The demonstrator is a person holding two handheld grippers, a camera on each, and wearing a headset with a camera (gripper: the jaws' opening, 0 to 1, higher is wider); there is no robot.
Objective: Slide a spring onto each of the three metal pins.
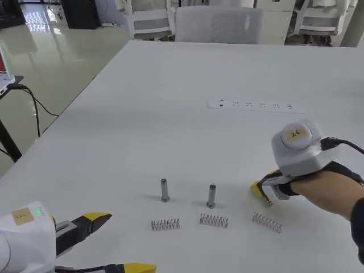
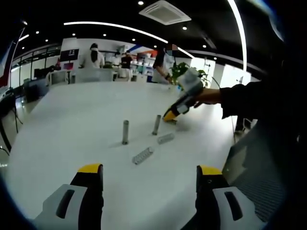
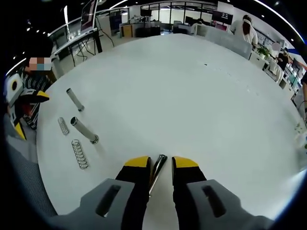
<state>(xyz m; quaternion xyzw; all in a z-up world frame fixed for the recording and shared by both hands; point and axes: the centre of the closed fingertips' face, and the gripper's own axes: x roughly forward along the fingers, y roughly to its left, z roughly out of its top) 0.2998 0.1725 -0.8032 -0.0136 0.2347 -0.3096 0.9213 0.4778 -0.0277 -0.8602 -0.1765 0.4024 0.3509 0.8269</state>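
Two metal pins (image 1: 164, 190) (image 1: 211, 195) stand upright on the white table (image 1: 170, 114). Three springs (image 1: 165, 224) (image 1: 214, 220) (image 1: 267, 222) lie in a row just in front of them. My right gripper (image 1: 263, 190) is low at the right, shut on a third pin (image 3: 157, 168) that sits between its narrowly spaced jaws, its foot near the table beside the right spring. My left gripper (image 1: 118, 243) hovers open at the near left with nothing in it. From the left gripper (image 2: 149, 170) view, both pins (image 2: 125, 132) (image 2: 157, 124) and two springs (image 2: 142, 155) (image 2: 166, 138) lie ahead.
A white power strip (image 1: 250, 105) lies flat farther back on the table. Office chairs (image 1: 219, 25) stand along the far edge. The table's left edge runs diagonally, with open floor beyond it. A person's hand (image 1: 324, 190) holds the right gripper.
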